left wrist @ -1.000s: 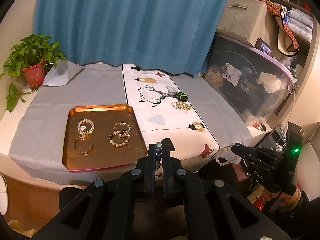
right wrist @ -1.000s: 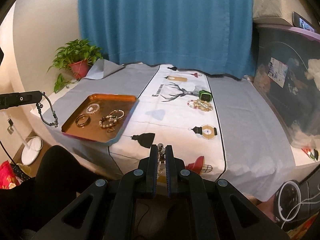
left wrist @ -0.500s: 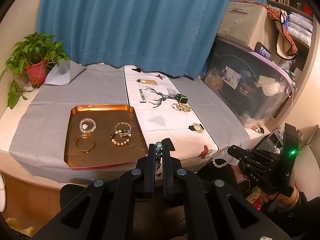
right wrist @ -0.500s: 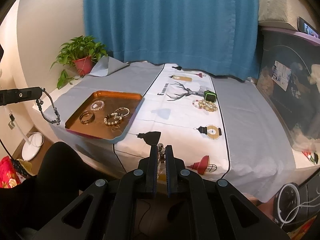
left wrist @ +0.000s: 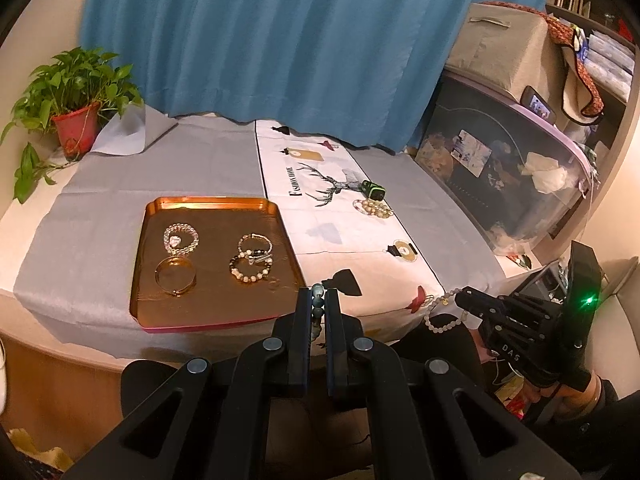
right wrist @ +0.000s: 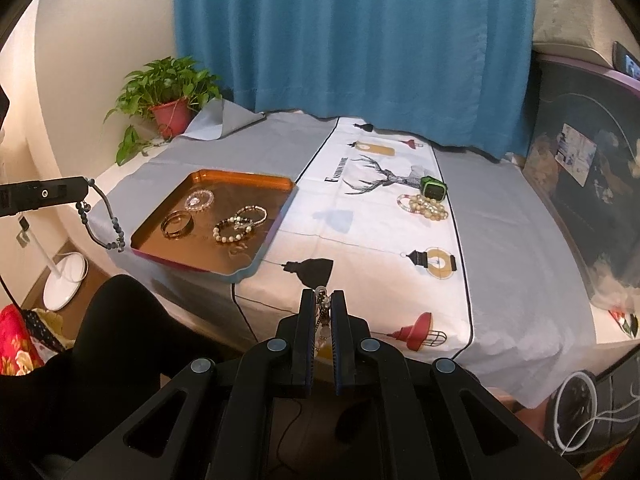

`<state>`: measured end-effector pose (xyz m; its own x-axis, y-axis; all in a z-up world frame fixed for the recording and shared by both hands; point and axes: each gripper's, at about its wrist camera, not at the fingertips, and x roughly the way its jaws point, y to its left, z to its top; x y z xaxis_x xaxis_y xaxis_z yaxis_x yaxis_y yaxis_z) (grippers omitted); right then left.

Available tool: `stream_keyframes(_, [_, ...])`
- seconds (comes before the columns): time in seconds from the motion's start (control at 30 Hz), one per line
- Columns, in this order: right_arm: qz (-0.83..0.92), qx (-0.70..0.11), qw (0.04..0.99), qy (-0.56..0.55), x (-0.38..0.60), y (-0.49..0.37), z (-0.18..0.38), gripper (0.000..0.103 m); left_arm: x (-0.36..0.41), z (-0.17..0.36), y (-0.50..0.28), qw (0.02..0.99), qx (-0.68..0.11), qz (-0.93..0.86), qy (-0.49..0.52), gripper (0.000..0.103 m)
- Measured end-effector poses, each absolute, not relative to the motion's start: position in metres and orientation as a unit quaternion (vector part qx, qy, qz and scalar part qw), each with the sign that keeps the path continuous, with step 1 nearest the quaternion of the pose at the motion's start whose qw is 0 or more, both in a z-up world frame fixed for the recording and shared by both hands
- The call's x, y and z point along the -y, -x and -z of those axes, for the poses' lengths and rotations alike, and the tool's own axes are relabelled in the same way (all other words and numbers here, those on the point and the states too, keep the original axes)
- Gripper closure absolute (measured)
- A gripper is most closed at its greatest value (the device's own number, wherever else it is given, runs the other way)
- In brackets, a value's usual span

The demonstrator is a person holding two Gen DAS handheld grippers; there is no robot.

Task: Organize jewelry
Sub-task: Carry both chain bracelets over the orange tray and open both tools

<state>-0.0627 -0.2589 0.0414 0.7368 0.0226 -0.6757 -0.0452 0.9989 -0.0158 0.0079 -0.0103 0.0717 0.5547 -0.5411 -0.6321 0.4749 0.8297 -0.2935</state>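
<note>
A copper tray [left wrist: 208, 204] [right wrist: 248, 178] on the grey cloth holds several bracelets [left wrist: 252, 266] [right wrist: 234, 228]. My left gripper [left wrist: 318, 294] is shut on a dark grey-blue beaded string [left wrist: 318, 291], which hangs from it in the right wrist view [right wrist: 100, 220], off the table's front left. My right gripper [right wrist: 323, 294] is shut on a pale beaded bracelet [right wrist: 322, 300] that dangles from it in the left wrist view [left wrist: 442, 312], in front of the table edge. A cream beaded bracelet [left wrist: 373, 208] [right wrist: 424, 205] lies on the white runner beside a green smartwatch [left wrist: 373, 190] [right wrist: 433, 188].
A potted plant [left wrist: 74, 120] [right wrist: 170, 110] stands at the back left. A blue curtain [left wrist: 280, 40] hangs behind the table. A dark storage bin [left wrist: 512, 168] with boxes on top stands at the right. My legs [right wrist: 120, 340] are below the front edge.
Both grippers have pulled back a little from the table, each keeping hold of its beaded piece. The things on the table have not moved.
</note>
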Motion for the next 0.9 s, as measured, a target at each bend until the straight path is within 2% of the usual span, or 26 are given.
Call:
stream_keyframes(0.33, [-0.041, -0.363, 0.931, 0.022, 0.239, 0.025, -0.041, 0.095, -0.015, -0.057, -0.028, 0.882, -0.386, 0.263, 0.062, 0.099])
stream_keyframes(0.9, [-0.105, -0.374, 0.921, 0.034, 0.176, -0.075, -0.023, 0.095, -0.032, -0.024, -0.119, 0.878, -0.407, 0.244, 0.060, 0.099])
